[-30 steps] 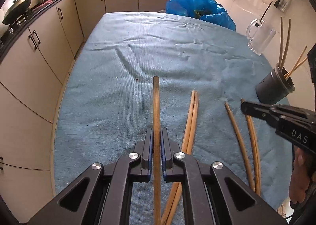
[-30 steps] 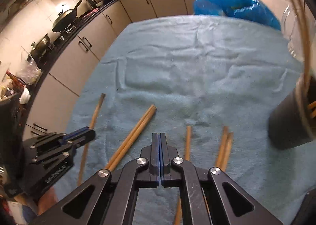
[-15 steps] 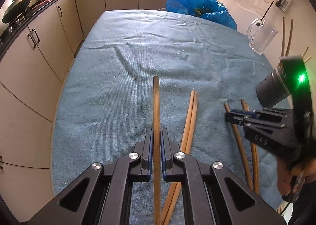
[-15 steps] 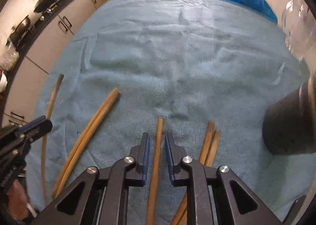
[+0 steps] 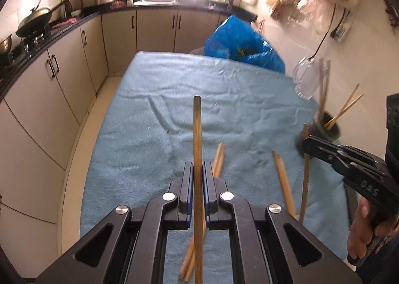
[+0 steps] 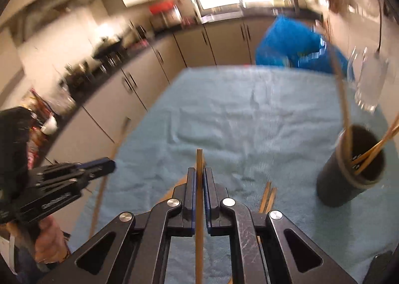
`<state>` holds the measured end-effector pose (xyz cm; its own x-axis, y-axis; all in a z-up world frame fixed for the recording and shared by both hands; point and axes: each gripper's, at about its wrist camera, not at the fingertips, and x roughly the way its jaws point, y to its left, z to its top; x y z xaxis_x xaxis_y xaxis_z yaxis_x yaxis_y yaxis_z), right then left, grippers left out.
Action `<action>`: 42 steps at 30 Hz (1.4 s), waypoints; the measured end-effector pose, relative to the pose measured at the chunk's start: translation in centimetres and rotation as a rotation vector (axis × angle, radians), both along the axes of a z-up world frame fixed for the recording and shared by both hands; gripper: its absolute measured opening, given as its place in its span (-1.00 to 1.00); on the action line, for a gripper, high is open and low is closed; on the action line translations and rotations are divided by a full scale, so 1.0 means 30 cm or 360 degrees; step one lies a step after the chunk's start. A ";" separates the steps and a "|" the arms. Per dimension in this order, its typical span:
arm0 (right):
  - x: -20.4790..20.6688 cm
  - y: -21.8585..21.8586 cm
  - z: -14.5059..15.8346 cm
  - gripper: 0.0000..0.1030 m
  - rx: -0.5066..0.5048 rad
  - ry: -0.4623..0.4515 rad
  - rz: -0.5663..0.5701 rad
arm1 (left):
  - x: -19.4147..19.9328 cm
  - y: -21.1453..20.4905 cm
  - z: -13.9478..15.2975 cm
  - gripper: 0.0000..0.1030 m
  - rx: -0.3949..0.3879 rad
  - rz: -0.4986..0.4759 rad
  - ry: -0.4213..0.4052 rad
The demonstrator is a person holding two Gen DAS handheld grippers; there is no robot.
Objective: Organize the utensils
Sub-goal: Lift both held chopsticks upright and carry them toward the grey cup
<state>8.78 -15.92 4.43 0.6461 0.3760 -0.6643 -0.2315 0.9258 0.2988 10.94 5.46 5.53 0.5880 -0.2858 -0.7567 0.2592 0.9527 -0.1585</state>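
Chopstick [image 5: 197, 139] clamped in left tongs [image 5: 197, 184], lifted above the surface [image 5: 154, 99]. Right tongs [image 6: 198, 189] closed on a second chopstick [image 6: 199, 159]. Loose chopsticks [image 5: 283, 179] lie below on blue cloth. Dark holder [image 6: 349, 176] near right, sticks inside.

Wooden chopsticks [image 5: 283, 179] loose on blue cloth, others upright in black holder [image 6: 349, 174]

wrist views facing window, sharing towel [image 5: 154, 119]

Black left claw [image 5: 197, 184] with blue pads, silver screws.
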 end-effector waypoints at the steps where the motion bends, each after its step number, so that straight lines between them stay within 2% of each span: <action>1: -0.017 0.002 0.014 -0.89 0.0012 -0.0039 0.0005 | -0.013 -0.005 0.015 -0.87 0.0000 0.0002 -0.0026; 5: -0.116 -0.011 0.110 -0.89 0.0049 -0.0269 0.0000 | -0.090 -0.019 0.093 -0.87 -0.0047 0.0008 -0.0146; 12: -0.279 -0.004 0.204 -0.89 0.0029 -0.0547 -0.0030 | -0.162 -0.050 0.156 -0.87 -0.0068 -0.0005 -0.0246; 16: -0.316 -0.015 0.235 -0.89 0.0048 -0.0593 -0.0035 | -0.199 -0.080 0.183 -0.87 -0.0058 -0.0008 -0.0305; 26: -0.387 -0.086 0.286 -0.89 0.0116 -0.0662 -0.0058 | -0.249 -0.115 0.219 -0.87 -0.0099 -0.0044 -0.0358; 38: -0.436 -0.127 0.316 -0.89 0.0124 -0.0718 -0.0092 | -0.270 -0.140 0.238 -0.87 -0.0128 -0.0085 -0.0376; 42: -0.448 -0.163 0.333 -0.89 0.0107 -0.0751 -0.0135 | -0.251 -0.188 0.257 -0.87 -0.0144 -0.0114 -0.0375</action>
<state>-4.64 -20.80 14.43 0.9012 0.3410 -0.2673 -0.2808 0.9295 0.2391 3.39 -0.18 13.24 0.7209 -0.3936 -0.5704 0.3656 0.9152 -0.1694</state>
